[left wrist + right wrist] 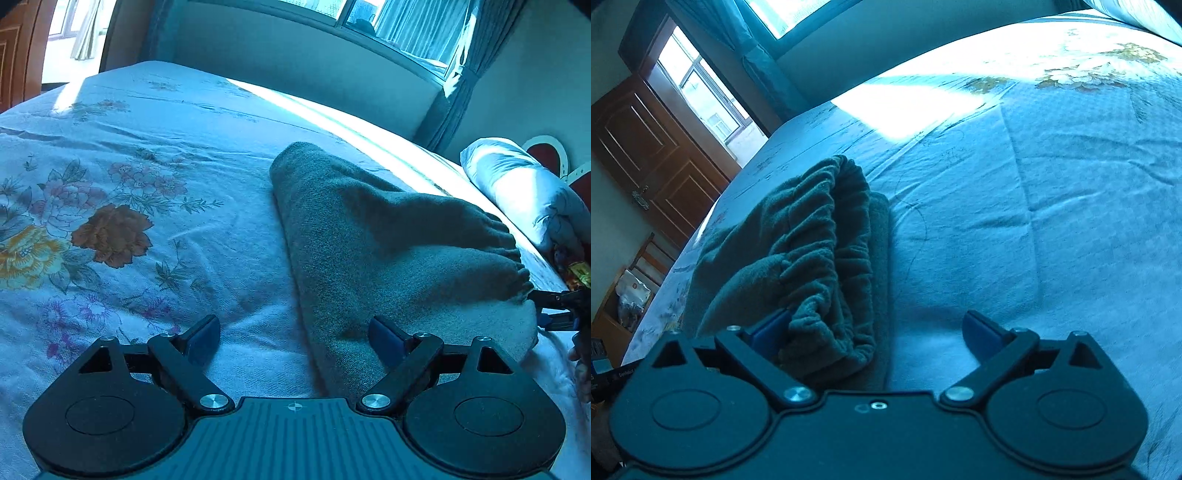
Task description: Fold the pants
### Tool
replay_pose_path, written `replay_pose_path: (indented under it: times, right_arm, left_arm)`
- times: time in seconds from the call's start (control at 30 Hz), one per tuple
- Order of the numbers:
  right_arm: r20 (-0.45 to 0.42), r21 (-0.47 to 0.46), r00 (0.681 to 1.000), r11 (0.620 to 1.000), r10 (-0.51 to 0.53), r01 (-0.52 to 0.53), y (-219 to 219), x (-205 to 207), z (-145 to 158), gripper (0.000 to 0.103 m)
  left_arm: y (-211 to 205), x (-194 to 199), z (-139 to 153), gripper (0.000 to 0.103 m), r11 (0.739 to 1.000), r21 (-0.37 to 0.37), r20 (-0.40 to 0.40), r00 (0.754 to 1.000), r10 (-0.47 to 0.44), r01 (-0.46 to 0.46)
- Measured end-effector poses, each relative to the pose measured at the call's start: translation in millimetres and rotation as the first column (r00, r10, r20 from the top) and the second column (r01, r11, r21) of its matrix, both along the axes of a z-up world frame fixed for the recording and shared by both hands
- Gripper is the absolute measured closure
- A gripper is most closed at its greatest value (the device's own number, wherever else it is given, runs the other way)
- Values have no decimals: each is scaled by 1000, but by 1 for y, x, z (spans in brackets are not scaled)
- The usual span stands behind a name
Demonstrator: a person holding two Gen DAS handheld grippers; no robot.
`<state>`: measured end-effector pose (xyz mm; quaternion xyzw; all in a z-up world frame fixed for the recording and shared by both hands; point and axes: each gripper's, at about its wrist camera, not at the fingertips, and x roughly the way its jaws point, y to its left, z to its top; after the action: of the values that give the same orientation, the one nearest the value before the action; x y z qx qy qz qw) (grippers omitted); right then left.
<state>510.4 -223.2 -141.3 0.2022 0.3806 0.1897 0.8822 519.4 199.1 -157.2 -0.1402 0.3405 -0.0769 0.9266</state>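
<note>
While both my claws stood wide open and empty, the folded pants [369,236] lay on the bed [147,147], long axis running away from me. Left claw [295,343]: pants ahead-right. Right claw [879,336]: waistband [831,240] just ahead-left, nearer.

Pants [369,236]: thick fleecy cloth, matt, nappy, gathered waistband. Bedsheet [147,221]: thin woven cotton-like cloth, matt, creased, floral print. Left gripper [294,341]: matt black plastic, bright metal pivot pins, blue pads. Door [646,155], left of frame: brown wood, semi-gloss.
</note>
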Motion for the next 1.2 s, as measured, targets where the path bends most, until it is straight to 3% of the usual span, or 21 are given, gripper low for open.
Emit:
replay_pose_path:
  times: [0.17,0.3,0.43,0.53,1.0,1.2]
  right_arm:
    - [-26,4,999,1000,-23,23,1,0,9,8]
    - [74,-39,997,999,-16,19,5,-18,34,8]
    - [140,-41,990,999,-10,16,7,-42,43,9]
    - [172,-120,985,993,3,18,17,-62,48,9]
    - [131,-176,991,984,-10,33,9,-250,62,6]
    - [114,-251,993,968,2,27,16,-338,53,6]
  left_arm:
    - [3,-6,8,11,1000,9,3,1000,28,-28]
    - [11,-17,21,10,996,65,49,997,56,-59]
    - [17,-37,25,10,991,60,69,991,112,-116]
    - [8,-56,25,9,982,136,77,989,123,-132]
    - [-27,-246,53,0,973,171,107,985,139,-156]
    - [-45,-331,62,0,965,200,92,984,151,-167]
